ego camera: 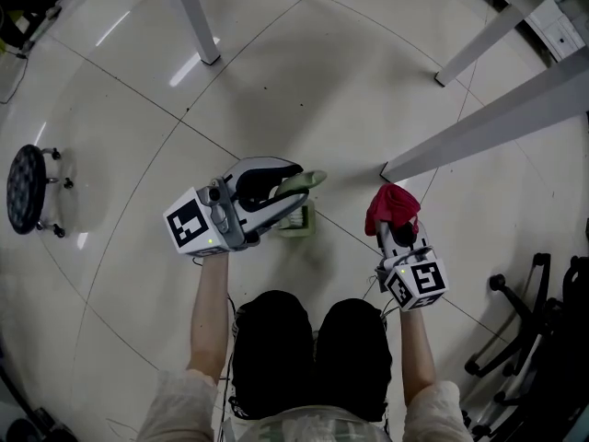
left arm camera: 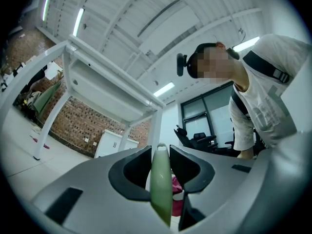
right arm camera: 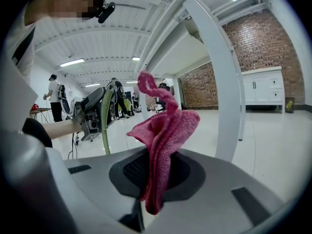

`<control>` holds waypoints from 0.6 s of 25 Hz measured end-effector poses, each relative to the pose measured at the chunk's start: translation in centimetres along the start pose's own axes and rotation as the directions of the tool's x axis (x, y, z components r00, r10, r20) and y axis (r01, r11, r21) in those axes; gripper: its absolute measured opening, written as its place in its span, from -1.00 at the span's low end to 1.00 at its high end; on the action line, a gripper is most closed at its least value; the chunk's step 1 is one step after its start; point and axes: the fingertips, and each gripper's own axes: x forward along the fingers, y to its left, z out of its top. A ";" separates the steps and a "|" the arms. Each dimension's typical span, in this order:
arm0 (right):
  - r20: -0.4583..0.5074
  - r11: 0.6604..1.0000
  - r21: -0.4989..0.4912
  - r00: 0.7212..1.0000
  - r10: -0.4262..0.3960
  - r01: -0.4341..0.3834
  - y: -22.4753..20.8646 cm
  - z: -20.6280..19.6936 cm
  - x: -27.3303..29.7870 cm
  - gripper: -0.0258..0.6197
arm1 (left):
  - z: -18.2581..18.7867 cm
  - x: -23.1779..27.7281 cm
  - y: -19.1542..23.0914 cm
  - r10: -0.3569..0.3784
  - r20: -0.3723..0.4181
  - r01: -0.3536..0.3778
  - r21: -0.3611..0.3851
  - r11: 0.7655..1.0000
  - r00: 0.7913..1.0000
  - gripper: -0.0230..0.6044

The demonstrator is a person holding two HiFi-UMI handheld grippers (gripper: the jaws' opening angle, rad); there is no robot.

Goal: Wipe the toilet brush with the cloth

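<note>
In the head view my left gripper (ego camera: 291,189) is shut on the pale green handle of the toilet brush (ego camera: 306,180). The handle runs down toward a pale green holder (ego camera: 299,222) on the floor. The left gripper view shows that handle (left arm camera: 160,182) clamped upright between the jaws of the left gripper (left arm camera: 160,155). To the right, my right gripper (ego camera: 398,223) is shut on a bunched red cloth (ego camera: 390,204). In the right gripper view the cloth (right arm camera: 165,130) stands up out of the right gripper (right arm camera: 155,165), apart from the brush handle (right arm camera: 104,126). The brush head is hidden.
White table legs (ego camera: 197,26) (ego camera: 483,129) stand on the pale tiled floor ahead. A black round stool (ego camera: 25,189) is at the far left and an office chair base (ego camera: 515,339) at the right. The person's dark-clad knees (ego camera: 313,339) sit just behind the grippers.
</note>
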 end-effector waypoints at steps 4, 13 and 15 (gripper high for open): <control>-0.012 1.000 0.011 1.000 0.014 -0.014 0.6 -0.9 0.6 -0.82 | -0.4 0.3 -0.1 0.005 0.000 -0.005 -0.014 1.000 1.000 -0.54; 0.048 0.998 0.054 0.998 0.034 -0.036 2.0 1.5 1.2 -0.82 | 3.0 -2.0 1.9 0.339 0.049 -0.341 0.038 0.939 0.940 -0.54; 0.070 0.996 0.079 0.997 0.027 -0.033 2.1 2.3 1.2 -0.82 | 2.4 -4.5 3.4 0.499 0.041 -0.500 0.016 0.866 0.866 -0.55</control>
